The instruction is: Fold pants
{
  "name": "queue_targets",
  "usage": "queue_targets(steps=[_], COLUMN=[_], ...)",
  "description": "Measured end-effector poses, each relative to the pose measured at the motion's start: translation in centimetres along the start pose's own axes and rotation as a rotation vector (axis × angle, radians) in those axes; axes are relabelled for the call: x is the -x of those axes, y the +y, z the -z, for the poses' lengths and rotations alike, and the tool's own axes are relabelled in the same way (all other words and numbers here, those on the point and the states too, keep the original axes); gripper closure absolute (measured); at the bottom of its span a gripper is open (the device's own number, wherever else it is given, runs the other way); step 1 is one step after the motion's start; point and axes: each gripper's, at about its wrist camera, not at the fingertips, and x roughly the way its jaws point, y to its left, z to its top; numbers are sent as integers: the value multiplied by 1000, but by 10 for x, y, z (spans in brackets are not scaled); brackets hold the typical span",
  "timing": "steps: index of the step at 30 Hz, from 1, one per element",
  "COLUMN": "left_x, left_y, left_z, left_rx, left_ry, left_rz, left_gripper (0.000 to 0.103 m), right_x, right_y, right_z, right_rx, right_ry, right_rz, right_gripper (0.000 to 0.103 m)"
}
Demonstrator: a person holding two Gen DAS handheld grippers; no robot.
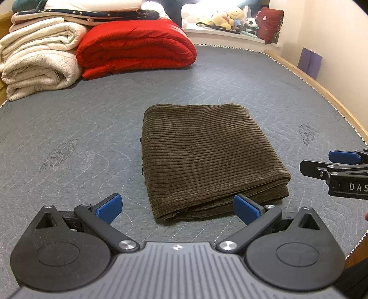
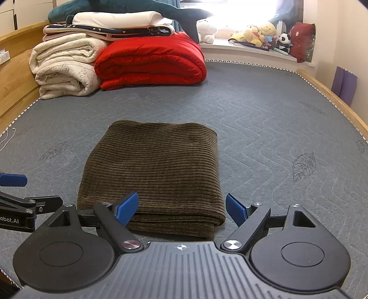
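My left gripper (image 1: 177, 208) and right gripper (image 2: 182, 208) both hover with fingers wide, empty, at the near edge of the folded brown corduroy pants (image 1: 207, 158) on the grey quilted mattress (image 1: 80, 138).

I see both views evenly lit and sharp, with soft daylight from the blown-out white window (image 2: 241, 13) behind the sill; glare washes out detail there. Fisheye bending curves the light wooden bed frame (image 1: 322, 92) and darkens my corners. Shadows under the folded brown corduroy pants (image 2: 156, 170) stay faint.
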Motion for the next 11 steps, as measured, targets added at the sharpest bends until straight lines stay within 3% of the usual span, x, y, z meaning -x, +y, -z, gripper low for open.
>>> queue_targets(steps=[11], left_x=[3], left_y=[-3], left_z=[0], left_rx=[-19], left_ry=[-24], left_rz=[8], left_gripper=[0], right_x=[0], right_y=[2], right_z=[0], right_rx=[4], right_ry=[2], right_rz=[0], right_gripper=[19])
